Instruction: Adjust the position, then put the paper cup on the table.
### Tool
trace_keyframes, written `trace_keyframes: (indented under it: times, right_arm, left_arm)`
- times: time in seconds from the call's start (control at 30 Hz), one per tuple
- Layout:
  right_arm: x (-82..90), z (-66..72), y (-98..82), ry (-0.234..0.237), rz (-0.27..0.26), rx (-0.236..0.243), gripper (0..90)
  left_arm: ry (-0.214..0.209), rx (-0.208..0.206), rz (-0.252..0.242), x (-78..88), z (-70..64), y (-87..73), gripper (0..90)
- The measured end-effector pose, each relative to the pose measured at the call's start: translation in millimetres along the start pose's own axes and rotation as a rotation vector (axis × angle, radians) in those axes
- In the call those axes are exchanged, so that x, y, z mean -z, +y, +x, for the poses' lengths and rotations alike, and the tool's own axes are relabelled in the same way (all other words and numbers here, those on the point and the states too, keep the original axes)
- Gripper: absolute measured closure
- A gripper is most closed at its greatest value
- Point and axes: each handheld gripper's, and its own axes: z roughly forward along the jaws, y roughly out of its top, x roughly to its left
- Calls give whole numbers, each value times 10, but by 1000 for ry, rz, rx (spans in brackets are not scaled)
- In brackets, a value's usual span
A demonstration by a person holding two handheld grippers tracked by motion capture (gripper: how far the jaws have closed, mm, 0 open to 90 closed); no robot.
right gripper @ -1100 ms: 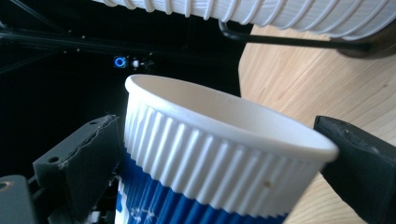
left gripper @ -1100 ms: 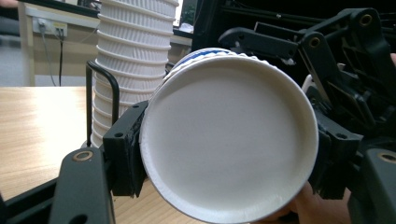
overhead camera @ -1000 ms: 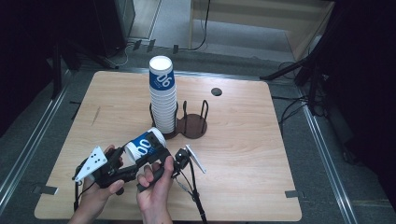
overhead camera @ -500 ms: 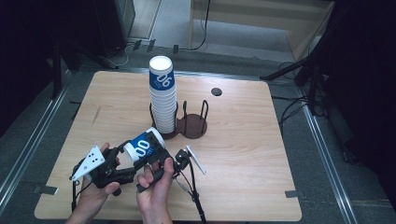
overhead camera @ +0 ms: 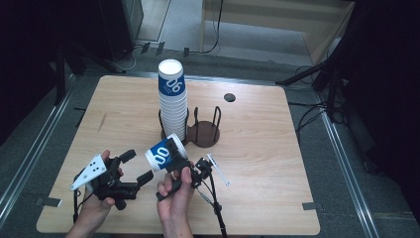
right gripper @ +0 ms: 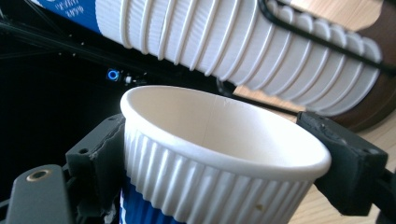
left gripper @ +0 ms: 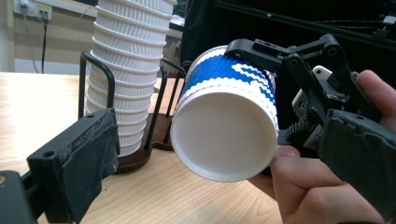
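Note:
A blue-and-white paper cup (overhead camera: 165,153) lies tilted on its side above the table's front. My right gripper (overhead camera: 171,166) is shut on it near the rim, its jaws having just closed; in the right gripper view the pads (right gripper: 100,161) press the ribbed wall of the cup (right gripper: 210,158). My left gripper (overhead camera: 137,167) is open, its jaws having just spread. The cup's base (left gripper: 222,135) sits between its pads (left gripper: 93,149) without touching them. A tall stack of cups (overhead camera: 172,96) stands in a dark wire holder (overhead camera: 204,133).
The holder's right slot (overhead camera: 207,121) stands empty between wire loops. A small black disc (overhead camera: 229,97) lies at the back of the wooden table (overhead camera: 277,163). A cable (overhead camera: 216,210) trails from the right gripper over the front edge. In the left gripper view the stack (left gripper: 128,60) rises close behind the cup.
The left gripper's jaws have opened off the cup and drawn slightly left. The right gripper's jaws have closed on the cup's rim end. The cup has barely moved.

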Motion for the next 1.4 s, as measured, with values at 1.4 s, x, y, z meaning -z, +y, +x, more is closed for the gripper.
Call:
trace_keyframes:
  times: [1.4]
  right_arm:
    - [220, 51, 388, -239, -169, 782, 141]
  left_arm:
    - [81, 12, 55, 68, 202, -37, 0]
